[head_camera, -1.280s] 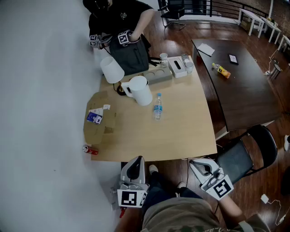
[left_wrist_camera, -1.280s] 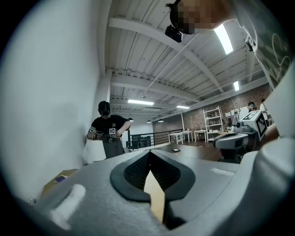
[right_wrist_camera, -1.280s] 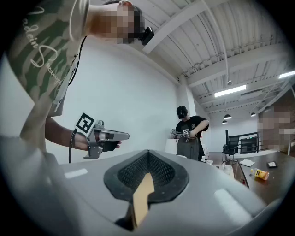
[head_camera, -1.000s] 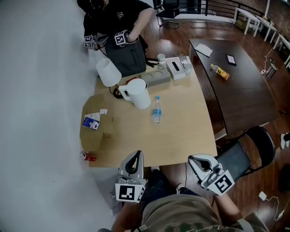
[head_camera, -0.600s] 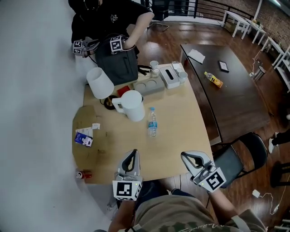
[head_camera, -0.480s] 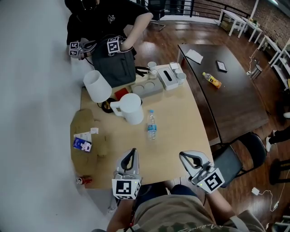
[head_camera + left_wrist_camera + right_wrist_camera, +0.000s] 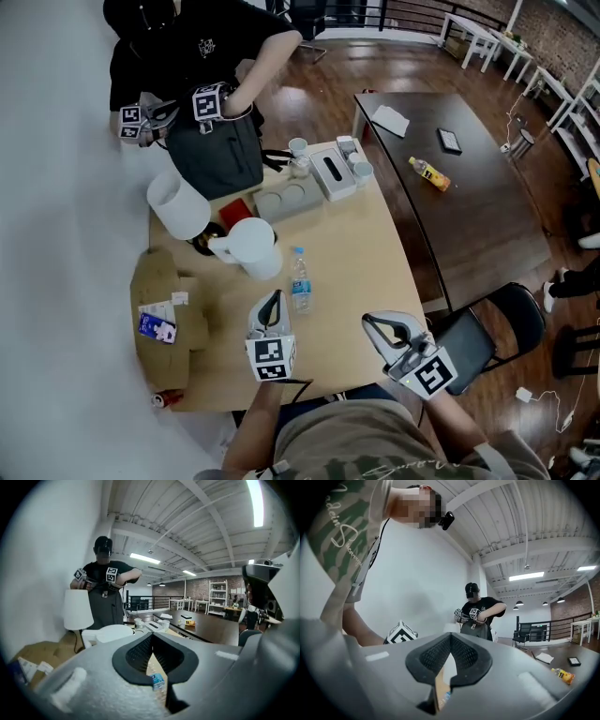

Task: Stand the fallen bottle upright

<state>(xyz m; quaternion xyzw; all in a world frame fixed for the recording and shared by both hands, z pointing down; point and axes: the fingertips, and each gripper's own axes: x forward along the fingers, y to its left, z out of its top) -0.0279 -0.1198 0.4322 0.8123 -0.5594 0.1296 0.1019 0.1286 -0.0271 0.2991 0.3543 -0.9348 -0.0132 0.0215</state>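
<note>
A clear water bottle (image 7: 300, 283) with a blue cap and blue label is on the light wooden table (image 7: 356, 253), near its middle; I cannot tell whether it lies or stands. My left gripper (image 7: 273, 296) hangs over the table just left of the bottle, jaws shut and empty. Between its fingers in the left gripper view, the bottle (image 7: 157, 682) shows low and close beyond the left gripper (image 7: 151, 637). My right gripper (image 7: 367, 321) hovers at the table's near right edge, apart from the bottle, also shut with nothing held. From the right gripper view only a sliver of table shows past the right gripper (image 7: 451, 637).
A white pitcher (image 7: 251, 246) and white lampshade (image 7: 178, 203) stand behind the bottle. Farther back are a black bag (image 7: 216, 155), a tissue box (image 7: 331, 171) and a person holding grippers. A cardboard box (image 7: 169, 319) is left; a dark table (image 7: 459, 197) and chair (image 7: 487, 328) are right.
Both grippers have come forward from below the table's near edge. The left one now sits over the table beside the bottle; the right reaches the near right edge.
</note>
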